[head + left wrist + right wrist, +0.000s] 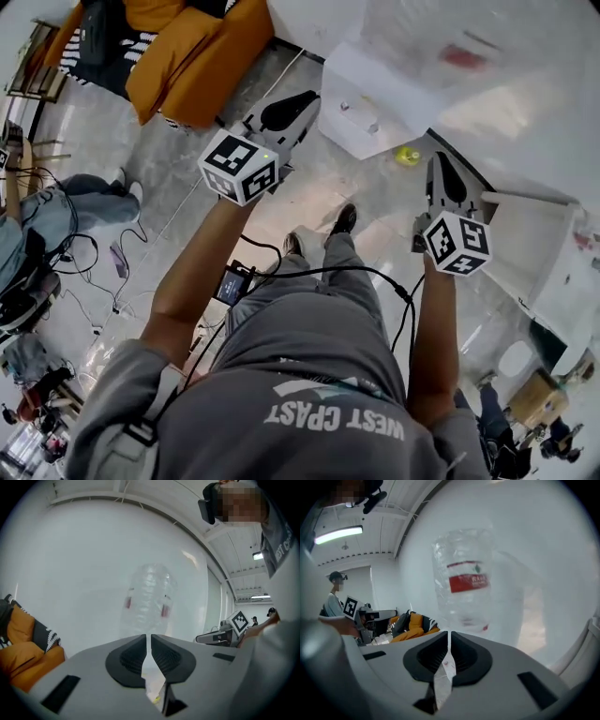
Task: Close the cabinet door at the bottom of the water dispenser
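The white water dispenser (375, 98) stands ahead of me, seen from above, with a clear bottle with a red label (459, 52) on top. The bottle (150, 597) fills the middle of the left gripper view, and the bottle (464, 578) shows larger in the right gripper view. A white panel (530, 246) juts out low at the right and looks like the open cabinet door. My left gripper (298, 101) is raised before the dispenser's left side, jaws shut and empty. My right gripper (446, 171) hangs just left of the panel, also shut on nothing.
An orange cushioned seat (192, 56) stands at the back left. Cables (84, 281) and a seated person (47, 220) are on the floor at the left. A small yellow object (408, 155) lies at the dispenser's foot. My own feet (319, 234) are on grey tiles.
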A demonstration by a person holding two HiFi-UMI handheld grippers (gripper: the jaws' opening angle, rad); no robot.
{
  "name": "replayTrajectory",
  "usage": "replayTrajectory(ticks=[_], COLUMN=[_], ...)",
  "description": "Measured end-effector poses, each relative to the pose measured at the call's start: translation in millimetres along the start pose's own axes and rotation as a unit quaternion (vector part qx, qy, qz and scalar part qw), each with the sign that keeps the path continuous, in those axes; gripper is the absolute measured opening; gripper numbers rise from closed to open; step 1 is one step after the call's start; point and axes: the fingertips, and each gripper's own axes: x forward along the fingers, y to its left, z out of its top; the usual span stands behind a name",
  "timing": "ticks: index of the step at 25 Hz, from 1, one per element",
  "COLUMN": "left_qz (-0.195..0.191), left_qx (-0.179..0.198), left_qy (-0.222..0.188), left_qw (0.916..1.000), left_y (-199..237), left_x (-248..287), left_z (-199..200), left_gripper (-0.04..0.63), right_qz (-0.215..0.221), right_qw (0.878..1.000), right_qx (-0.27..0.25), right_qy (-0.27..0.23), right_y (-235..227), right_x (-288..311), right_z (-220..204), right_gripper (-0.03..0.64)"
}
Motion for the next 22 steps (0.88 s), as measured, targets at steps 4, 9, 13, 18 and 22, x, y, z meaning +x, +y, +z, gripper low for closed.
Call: replayTrajectory(ticks=[4,9,13,18,22], left_qz=[0.005,0.003,-0.002,-0.011,-0.024], left_qx=[0.042,0.094,0.121,0.154,0.169], left_qy=[-0.037,-0.070,-0.095,-0.115,-0.124], left_qw=[0.9984,0.9931,0.9881,0.9813,0.9774], left_y=[-10.8,-33.2,-51.0,-72.9,-86.9], left_x=[-28.3,-68.4,-98.2,-126.7,-147.7], left_z=[52.9,101.6,140.1,174.9,193.1], left_gripper=[0.043,0.038,0.034,0.034,0.034], right_qz=[0.011,0.035,0.065,0.104,0.101], right_qw=[0.998,0.994,0.987,0.975,0.971], right_qx=[-0.017,-0.047,-0.087,-0.151,-0.156], right_qy=[-0.052,-0.087,-0.115,-0.129,-0.152], right_y=[22.9,56.4,89.7,134.6,146.2], right_x=[-29.7,-68.9,-97.1,-128.2,-148.0], right_z=[51.4,96.4,132.2,166.5,186.5], right_gripper=[0.037,0.031,0.029,0.028,0.028])
